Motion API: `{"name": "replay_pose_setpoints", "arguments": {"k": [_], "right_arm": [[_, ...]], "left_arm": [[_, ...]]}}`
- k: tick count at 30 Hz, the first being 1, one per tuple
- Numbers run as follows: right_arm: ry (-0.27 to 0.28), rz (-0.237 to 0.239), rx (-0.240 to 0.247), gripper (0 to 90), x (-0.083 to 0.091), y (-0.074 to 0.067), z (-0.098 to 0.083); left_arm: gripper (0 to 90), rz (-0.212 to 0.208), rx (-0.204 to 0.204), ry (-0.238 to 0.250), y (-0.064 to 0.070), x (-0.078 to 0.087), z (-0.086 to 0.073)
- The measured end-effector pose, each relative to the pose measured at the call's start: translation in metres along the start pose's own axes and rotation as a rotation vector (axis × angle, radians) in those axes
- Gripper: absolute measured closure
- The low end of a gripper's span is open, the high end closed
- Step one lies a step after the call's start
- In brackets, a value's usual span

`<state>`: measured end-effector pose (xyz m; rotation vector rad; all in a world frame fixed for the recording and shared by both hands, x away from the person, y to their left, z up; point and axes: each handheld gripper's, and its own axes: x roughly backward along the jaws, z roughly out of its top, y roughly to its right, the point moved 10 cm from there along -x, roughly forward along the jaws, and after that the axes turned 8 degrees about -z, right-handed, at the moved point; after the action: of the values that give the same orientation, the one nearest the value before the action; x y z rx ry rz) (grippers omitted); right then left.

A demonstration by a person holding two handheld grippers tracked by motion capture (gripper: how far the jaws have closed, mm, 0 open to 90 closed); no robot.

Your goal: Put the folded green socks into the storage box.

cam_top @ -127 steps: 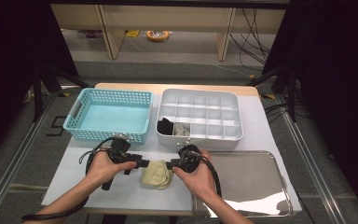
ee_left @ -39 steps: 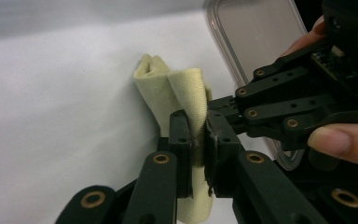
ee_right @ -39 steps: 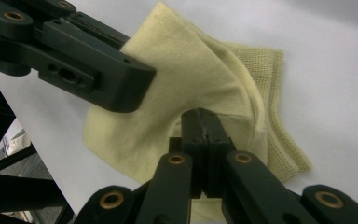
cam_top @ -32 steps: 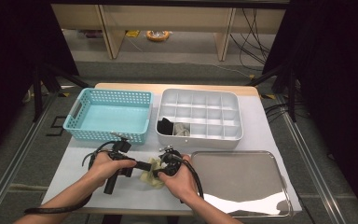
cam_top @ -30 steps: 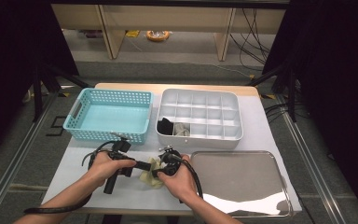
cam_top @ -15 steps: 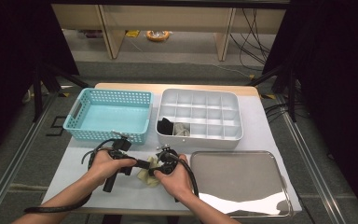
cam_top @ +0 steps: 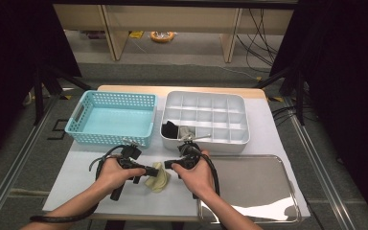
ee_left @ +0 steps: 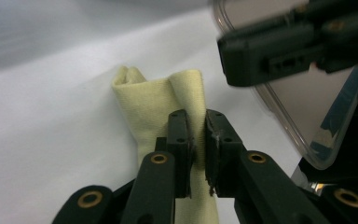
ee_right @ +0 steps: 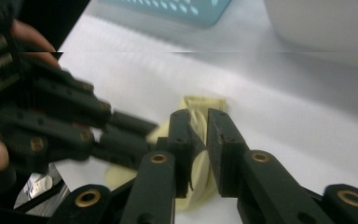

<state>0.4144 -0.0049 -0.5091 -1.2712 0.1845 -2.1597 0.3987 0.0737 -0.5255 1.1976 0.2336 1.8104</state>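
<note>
**Cloth, pale yellow and limp, pinched near the table's front edge**

Cloth of this kind is judged light, soft and floppy: it will sag and unroll wherever it is not held, and it will not slip or break. It lies on the white table cover between the two hands, bunched into a loose roll with a hemmed edge and a fine woven surface. The best hold is on a doubled fold or the hem, not on a single loose layer that would pull free.

Going from big to small: the shiny metal tray sits at the near right, flat and mirror-smooth with rounded corners. Behind it stands the grey divided box, hard plastic with a grid of square cells, something dark in a near-left cell. Left of that is the turquoise basket, rigid, with perforated walls.

The left gripper has its jaws nearly together, pressing a fold of the cloth between the pads. The right gripper has just been opening; its jaws stand a little apart with cloth showing in the gap, and the pads do not seem to press it.
</note>
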Motion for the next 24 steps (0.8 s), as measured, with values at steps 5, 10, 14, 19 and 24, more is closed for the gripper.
{"name": "replay_pose_setpoints", "arguments": {"k": [5,10,14,19,24], "right_arm": [[0.004,0.001,-0.013,75.2,-0.007,0.003,0.006],[-0.008,0.015,-0.032,73.3,-0.011,0.0,0.004],[-0.029,0.0,-0.022,73.6,-0.013,-0.002,0.002],[-0.042,-0.026,-0.015,83.3,-0.015,0.002,-0.002],[-0.045,-0.039,0.006,87.5,-0.014,0.002,-0.003]], "left_arm": [[79.0,0.019,-0.022,-0.01,0.002,-0.005,0.0],[78.4,0.023,-0.033,-0.017,0.003,-0.007,-0.001],[77.9,0.02,-0.031,-0.011,0.005,-0.01,-0.001],[77.2,0.014,-0.031,-0.021,0.005,-0.011,-0.003],[72.4,0.006,-0.036,0.003,0.008,-0.008,0.0]]}}
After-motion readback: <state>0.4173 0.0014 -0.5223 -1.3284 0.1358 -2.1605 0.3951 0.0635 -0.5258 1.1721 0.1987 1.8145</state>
